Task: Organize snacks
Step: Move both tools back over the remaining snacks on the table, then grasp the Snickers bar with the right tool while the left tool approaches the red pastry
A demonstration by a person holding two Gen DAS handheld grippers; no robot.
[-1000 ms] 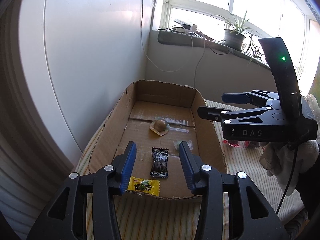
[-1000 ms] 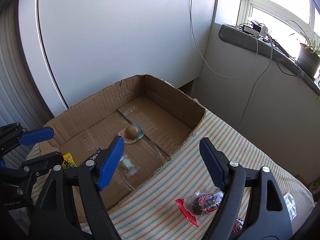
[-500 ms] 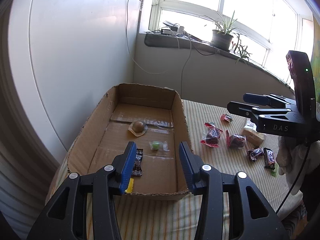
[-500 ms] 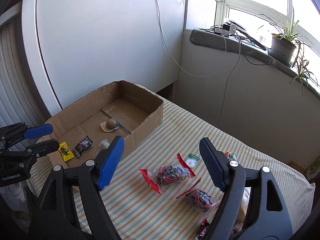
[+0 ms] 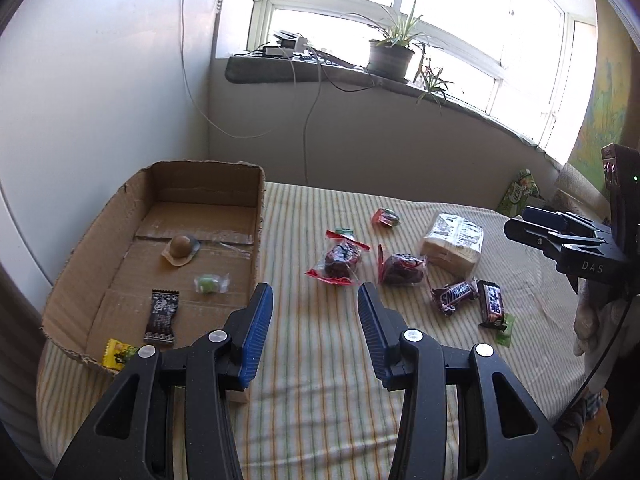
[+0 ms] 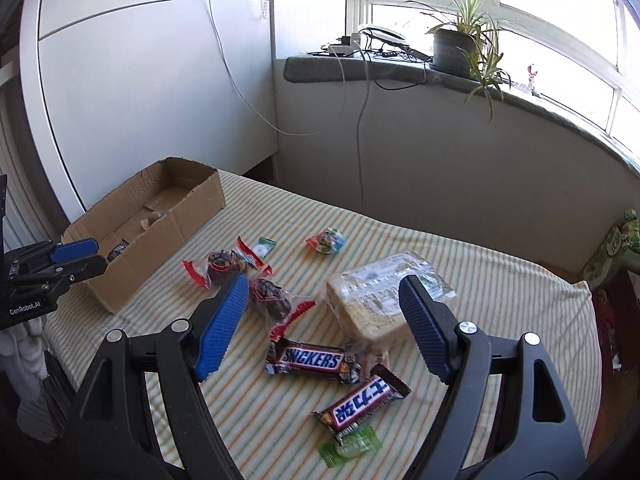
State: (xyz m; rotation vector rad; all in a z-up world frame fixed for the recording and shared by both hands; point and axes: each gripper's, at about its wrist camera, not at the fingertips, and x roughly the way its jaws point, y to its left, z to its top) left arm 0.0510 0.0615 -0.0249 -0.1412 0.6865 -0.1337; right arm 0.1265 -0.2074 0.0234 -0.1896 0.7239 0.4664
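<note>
A cardboard box [image 5: 256,200] [image 6: 180,220] stands at the table's left end. It holds a brown round sweet [image 5: 181,246], a green candy [image 5: 208,283], a black packet [image 5: 162,316] and a yellow packet [image 5: 118,354]. On the striped cloth lie two red-wrapped snacks [image 5: 340,260] [image 5: 402,268], a Snickers bar [image 6: 310,360], a second chocolate bar [image 6: 362,400], a small green candy [image 6: 352,446] and a clear cracker pack [image 6: 380,296]. My left gripper [image 5: 314,328] is open and empty beside the box. My right gripper [image 6: 320,324] is open and empty above the Snickers bar.
A small red-green candy [image 6: 327,240] and a green-white packet [image 6: 264,246] lie farther back. A green bag [image 6: 616,240] sits at the right edge. A white wall panel, hanging cables and a windowsill with a potted plant [image 6: 456,44] are behind the table.
Both grippers have swung right, away from the box, over the loose snacks on the cloth. Both stayed open and empty.
</note>
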